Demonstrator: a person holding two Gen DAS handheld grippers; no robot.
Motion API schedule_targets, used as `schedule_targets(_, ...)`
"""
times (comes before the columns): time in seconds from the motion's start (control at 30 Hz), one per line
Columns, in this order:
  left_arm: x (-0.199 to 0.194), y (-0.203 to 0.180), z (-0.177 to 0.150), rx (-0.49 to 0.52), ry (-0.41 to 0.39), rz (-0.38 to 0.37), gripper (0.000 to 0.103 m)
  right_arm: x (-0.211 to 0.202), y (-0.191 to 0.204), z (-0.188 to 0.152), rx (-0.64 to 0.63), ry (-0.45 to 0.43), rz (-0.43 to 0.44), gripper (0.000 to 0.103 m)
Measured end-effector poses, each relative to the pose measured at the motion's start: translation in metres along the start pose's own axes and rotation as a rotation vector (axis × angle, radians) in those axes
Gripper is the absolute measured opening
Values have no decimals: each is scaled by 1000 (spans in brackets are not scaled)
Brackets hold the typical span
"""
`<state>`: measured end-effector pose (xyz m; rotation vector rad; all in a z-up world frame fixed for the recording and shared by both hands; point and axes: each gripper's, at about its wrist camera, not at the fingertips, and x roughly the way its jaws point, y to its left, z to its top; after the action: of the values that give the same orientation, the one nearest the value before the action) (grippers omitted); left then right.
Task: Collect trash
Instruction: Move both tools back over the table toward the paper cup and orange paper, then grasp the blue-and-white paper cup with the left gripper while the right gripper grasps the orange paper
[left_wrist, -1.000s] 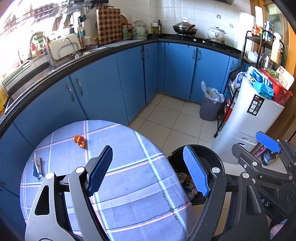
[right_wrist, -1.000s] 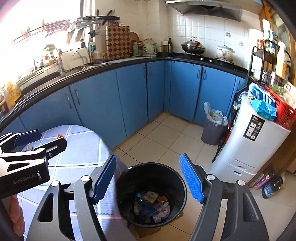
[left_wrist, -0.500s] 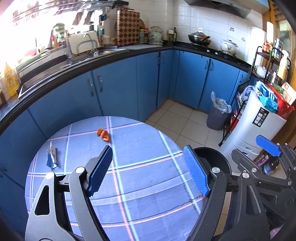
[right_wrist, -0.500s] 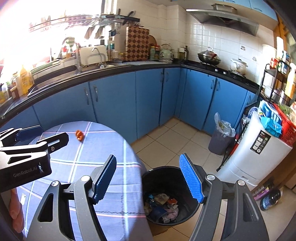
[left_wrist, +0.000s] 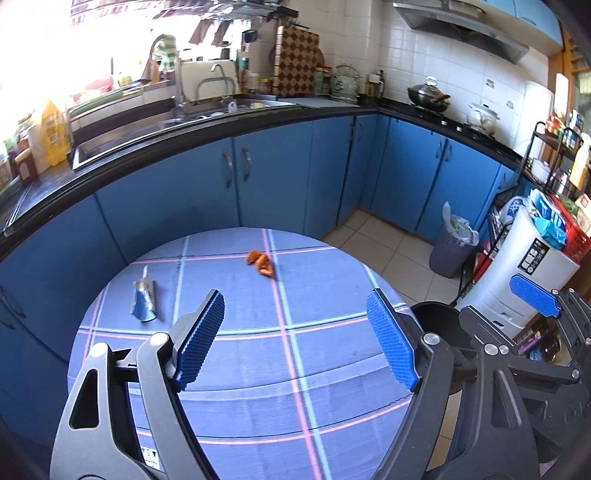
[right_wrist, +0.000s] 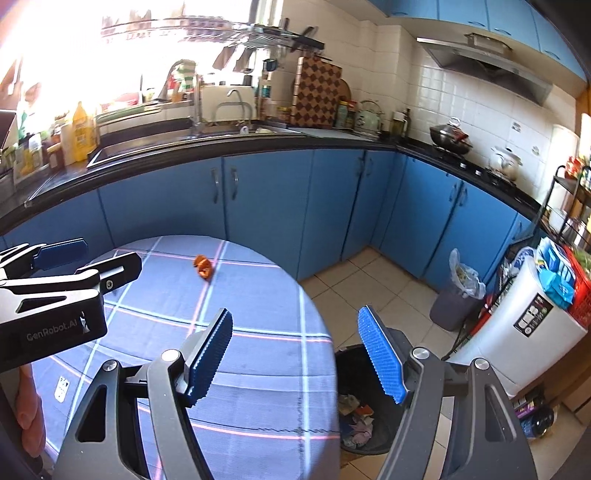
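An orange crumpled scrap (left_wrist: 260, 263) (right_wrist: 203, 266) lies near the far edge of the round table (left_wrist: 332, 406) (right_wrist: 266, 398), which wears a blue checked cloth. A blue and silver wrapper (left_wrist: 143, 298) lies flat at the table's left. A black bin (right_wrist: 364, 413) (left_wrist: 434, 314) holding mixed trash stands on the floor by the table's right edge. My left gripper (left_wrist: 295, 341) hovers over the table, open, with nothing between its blue pads. My right gripper (right_wrist: 297, 354) is open and empty too, above the table's right edge and the bin.
Blue cabinets under a black counter (left_wrist: 258, 110) curve around behind the table. A small grey bin with a bag (left_wrist: 452, 243) and a white appliance (left_wrist: 517, 280) carrying a red basket stand at the right. Tiled floor (right_wrist: 369, 280) lies between them. A hand (right_wrist: 29, 413) shows at the left.
Both grippers swung left from over the bin toward the table. The orange scrap and the wrapper now sit nearer the middle of the left view; the bin has slid to the right edge.
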<state>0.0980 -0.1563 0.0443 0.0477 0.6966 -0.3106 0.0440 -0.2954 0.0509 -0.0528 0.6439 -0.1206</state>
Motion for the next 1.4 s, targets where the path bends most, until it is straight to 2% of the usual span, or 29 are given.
schedule_targets(0.27,4,44,-8,-61,12,33,79,16,37,8,-57,19,37,69)
schedule_targets(0.53,30,91,-17,-120,46,75,79,64,71,14,-89,88,85,69)
schedule_targets(1.0,131,188,-33,-260,194,180,79,194,125,29,-111,232,126,69)
schedule_targets(1.4,181,227,-35,-309,261,218,79,253,145,31,-128,282,130,69)
